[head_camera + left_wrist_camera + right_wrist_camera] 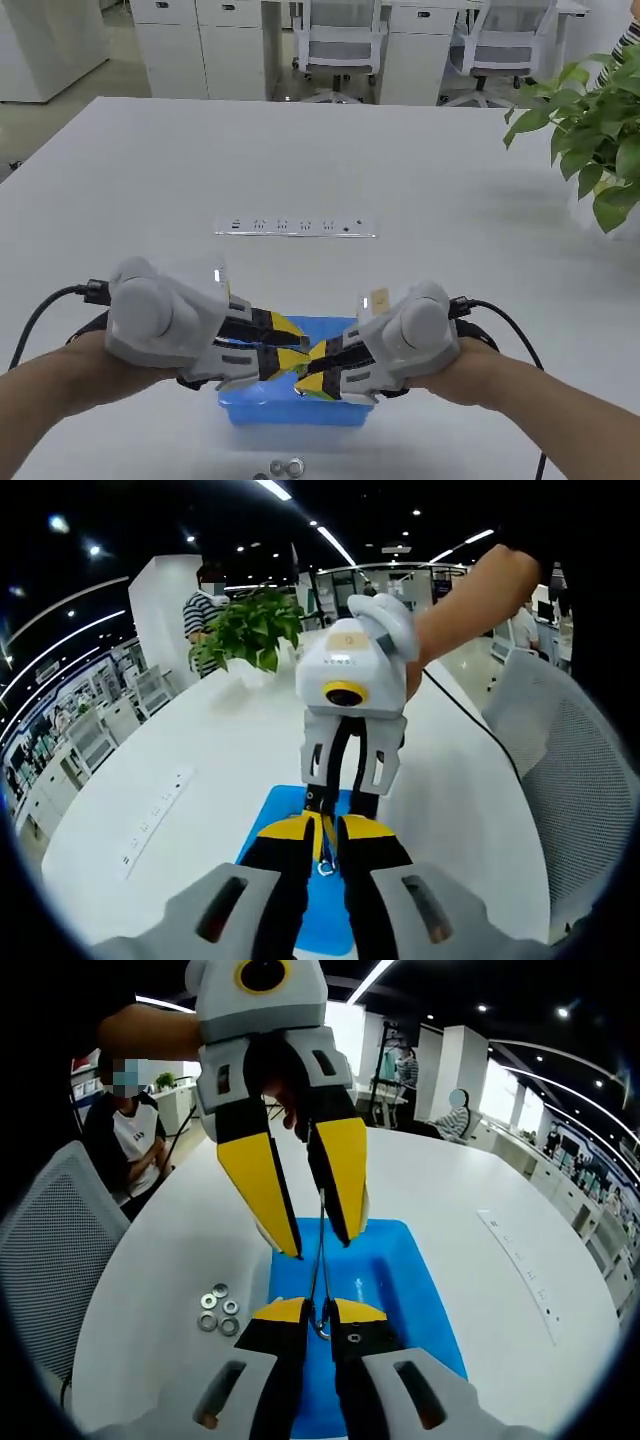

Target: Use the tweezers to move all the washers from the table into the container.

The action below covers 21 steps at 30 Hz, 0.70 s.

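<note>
**Position.** Both grippers meet tip to tip above the blue container (290, 412), which stands on the tabletop (330, 170). The tweezers (319, 1260) run between them.

**Tongs.** The left tongs (321, 1249) are narrowed onto the tweezers' arms and appear to pinch them. The right tongs (320, 1305) are drawn nearly together around the end of the tweezers nearer to them. Whether they clamp it cannot be told.

**Load.** A small ring (322, 1332), probably a washer, shows at that end, over the container. A cluster of loose washers (218, 1310) lies on the tabletop just beside the container.

**Hazards.**
- Two grippers act on one springy tool. An uneven pull or twist can lever the tweezers out of the pinch.
- Excess squeeze can flick the small ring sideways, past the container wall.
- Contact between the two sets of tongs can jolt the load loose.
- A low sweep toward the cluster can scatter the washers across the tabletop.
</note>
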{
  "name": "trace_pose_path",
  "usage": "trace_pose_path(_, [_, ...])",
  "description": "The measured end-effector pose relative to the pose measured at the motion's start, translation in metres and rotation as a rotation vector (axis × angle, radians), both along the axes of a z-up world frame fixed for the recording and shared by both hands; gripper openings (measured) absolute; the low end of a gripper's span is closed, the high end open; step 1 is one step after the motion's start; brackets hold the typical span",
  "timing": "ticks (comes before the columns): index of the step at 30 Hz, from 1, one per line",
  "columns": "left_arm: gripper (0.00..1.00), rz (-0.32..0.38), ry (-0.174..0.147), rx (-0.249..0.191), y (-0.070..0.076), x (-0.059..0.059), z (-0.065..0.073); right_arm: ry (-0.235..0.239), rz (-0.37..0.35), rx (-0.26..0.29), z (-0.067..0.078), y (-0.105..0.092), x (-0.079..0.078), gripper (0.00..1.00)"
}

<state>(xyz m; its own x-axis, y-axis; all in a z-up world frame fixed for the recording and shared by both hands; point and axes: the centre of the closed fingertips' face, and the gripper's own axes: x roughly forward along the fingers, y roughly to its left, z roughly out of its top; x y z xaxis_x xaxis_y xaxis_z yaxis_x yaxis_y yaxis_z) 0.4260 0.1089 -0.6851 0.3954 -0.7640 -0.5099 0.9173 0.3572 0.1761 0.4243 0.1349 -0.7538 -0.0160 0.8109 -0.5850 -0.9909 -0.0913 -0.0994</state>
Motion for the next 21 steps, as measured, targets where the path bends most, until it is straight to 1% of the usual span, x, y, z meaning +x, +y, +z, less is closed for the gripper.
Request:
trace_pose_path(6, [0.09,-0.011,0.0,0.013,0.001,0.002,-0.002,0.005,0.011,-0.013,-0.005,0.002,0.001,0.1])
trace_pose_path(15, [0.07,-0.022,0.01,0.021,0.001,0.005,-0.008,0.008,0.026,-0.033,-0.011,0.003,0.003,0.1])
trace_pose_path(21, [0.07,-0.033,0.016,0.024,0.0,0.004,-0.01,0.008,0.028,-0.039,-0.012,0.002,0.004,0.11])
